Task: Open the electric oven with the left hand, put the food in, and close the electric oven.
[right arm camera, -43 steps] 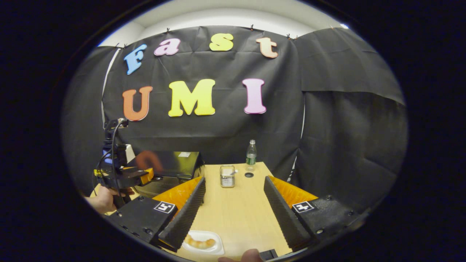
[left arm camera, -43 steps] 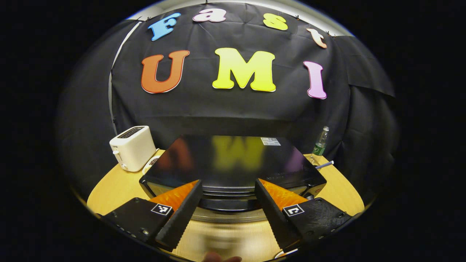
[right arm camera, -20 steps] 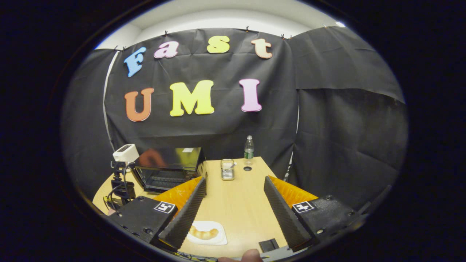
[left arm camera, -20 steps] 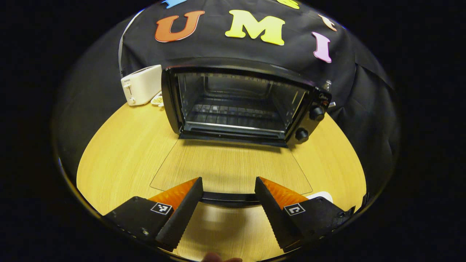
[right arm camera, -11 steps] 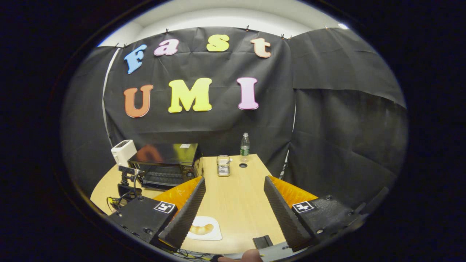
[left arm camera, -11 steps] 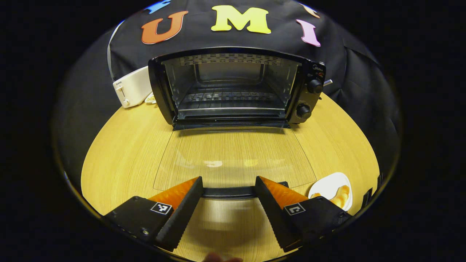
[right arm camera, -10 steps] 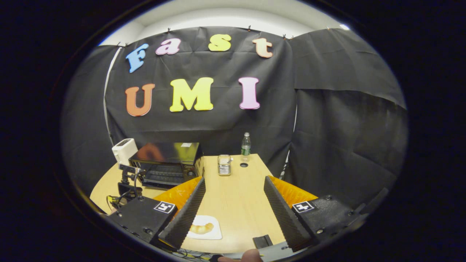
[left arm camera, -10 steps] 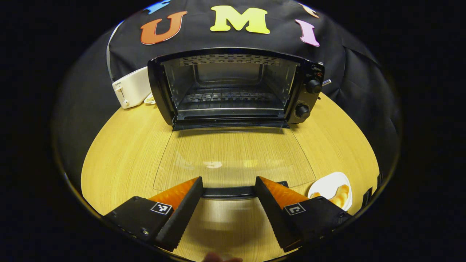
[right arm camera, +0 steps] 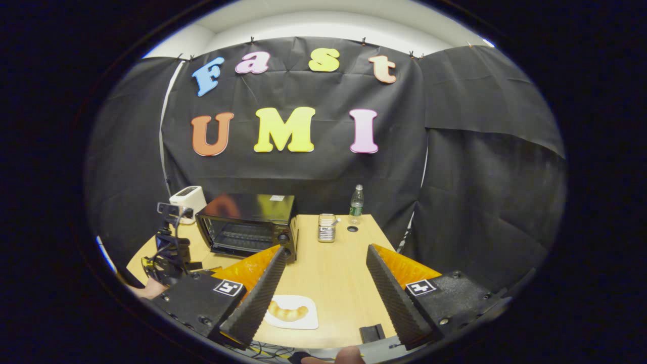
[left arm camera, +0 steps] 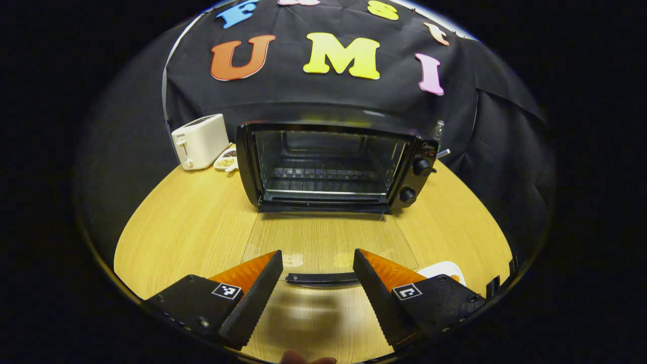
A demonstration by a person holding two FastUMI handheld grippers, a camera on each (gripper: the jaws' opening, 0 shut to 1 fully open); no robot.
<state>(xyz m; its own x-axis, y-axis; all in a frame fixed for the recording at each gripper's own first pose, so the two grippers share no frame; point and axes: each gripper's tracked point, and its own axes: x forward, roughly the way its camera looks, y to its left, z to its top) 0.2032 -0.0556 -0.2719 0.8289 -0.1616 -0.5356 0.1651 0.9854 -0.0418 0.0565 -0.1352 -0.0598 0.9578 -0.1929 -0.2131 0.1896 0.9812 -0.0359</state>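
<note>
The black electric oven (left arm camera: 328, 167) stands at the back of the wooden table (left arm camera: 187, 227) with its cavity and wire rack showing. Its glass door (left arm camera: 328, 242) lies flat toward me. The door's black handle (left arm camera: 321, 277) sits low between the fingers of my left gripper (left arm camera: 317, 263), which is open and apart from it. A croissant (right arm camera: 286, 312) lies on a white plate (right arm camera: 306, 322) just beyond the left finger of my open, empty right gripper (right arm camera: 323, 253). In the right gripper view the oven (right arm camera: 247, 222) is at the left, with the left gripper (right arm camera: 169, 260) in front of it.
A white toaster (left arm camera: 199, 140) and a small dish (left arm camera: 226, 161) stand left of the oven. A green-labelled bottle (right arm camera: 357, 203) and a metal basket (right arm camera: 327, 227) sit at the table's back. A small black block (right arm camera: 371, 333) lies at the near edge. The plate's rim (left arm camera: 442, 268) peeks out right of the door.
The oven door has swung down from shut to flat. In the last half second my left gripper has drawn back from the handle. The right gripper has only shifted slightly.
</note>
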